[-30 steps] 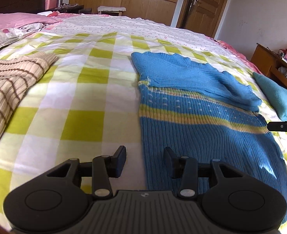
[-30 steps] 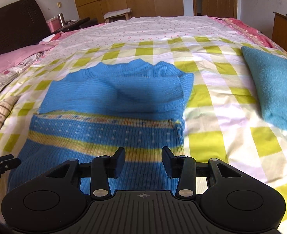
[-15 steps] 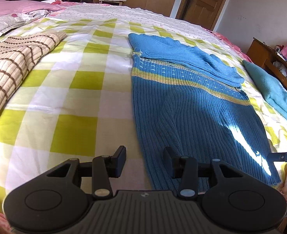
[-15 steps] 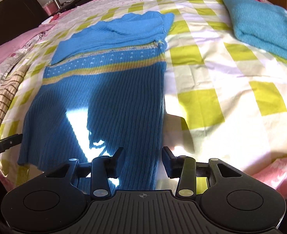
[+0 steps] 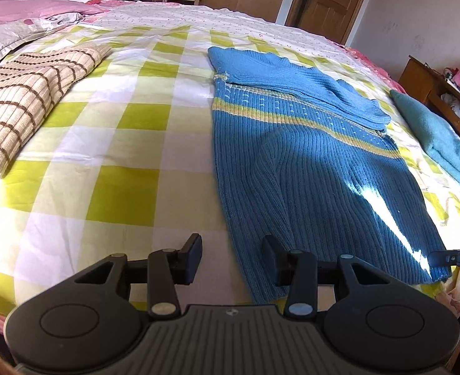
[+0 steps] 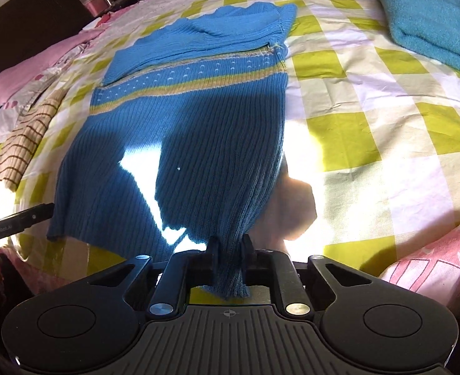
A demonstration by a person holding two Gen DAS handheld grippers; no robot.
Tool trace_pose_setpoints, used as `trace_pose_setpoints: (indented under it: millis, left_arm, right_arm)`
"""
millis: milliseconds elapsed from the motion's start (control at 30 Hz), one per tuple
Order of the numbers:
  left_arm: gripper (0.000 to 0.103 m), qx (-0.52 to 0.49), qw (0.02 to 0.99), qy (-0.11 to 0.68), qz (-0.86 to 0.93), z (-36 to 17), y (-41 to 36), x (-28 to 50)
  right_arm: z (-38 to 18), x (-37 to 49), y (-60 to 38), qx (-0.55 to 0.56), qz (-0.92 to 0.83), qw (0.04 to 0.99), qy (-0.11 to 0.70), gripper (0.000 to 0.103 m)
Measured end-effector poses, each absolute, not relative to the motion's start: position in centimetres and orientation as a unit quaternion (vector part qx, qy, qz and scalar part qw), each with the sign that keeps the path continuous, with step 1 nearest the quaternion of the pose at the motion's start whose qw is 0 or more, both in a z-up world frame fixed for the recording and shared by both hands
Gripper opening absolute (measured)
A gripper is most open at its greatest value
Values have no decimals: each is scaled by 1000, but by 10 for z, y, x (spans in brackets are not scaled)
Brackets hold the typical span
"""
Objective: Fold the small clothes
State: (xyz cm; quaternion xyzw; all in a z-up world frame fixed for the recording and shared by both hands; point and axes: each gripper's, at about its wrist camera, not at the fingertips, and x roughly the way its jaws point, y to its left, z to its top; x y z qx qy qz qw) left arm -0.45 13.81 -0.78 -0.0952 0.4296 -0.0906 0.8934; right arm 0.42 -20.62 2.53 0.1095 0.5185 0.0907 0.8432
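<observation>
The blue knit sweater lay flat on the bed, sleeves already folded across its top, hem hanging near the bed's near edge. It looked soft and limp, a ribbed knit that would sag and stretch where lifted, light enough for corner pinches. The right claw was clenched on the hem's corner, the fabric bunched between its jaws. The left claw stood released, straddling the sweater's other side edge near the hem with nothing pressed; I judged that corner the matching place to take. A striped beige garment lay well apart on one side and a folded teal cloth near the other, leaving open checked sheet beyond the collar for folding forward.
</observation>
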Motion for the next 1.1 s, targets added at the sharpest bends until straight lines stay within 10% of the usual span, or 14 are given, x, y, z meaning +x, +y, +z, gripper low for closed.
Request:
trace_pose_setpoints:
  millis: [567,733,1100]
  left_arm:
    - [46,-114,885,440,-98,-10,124,9]
    - [18,-103,886,445,-83,-10,128,7]
    - [10,-128,897,420,-44,3,149,1]
  right_arm:
    - [36,0,-240,134,49,859,491,8]
    - [39,-1,-243,142,49,863,482,8]
    - [54,-5,-250,138,44,872,469,8]
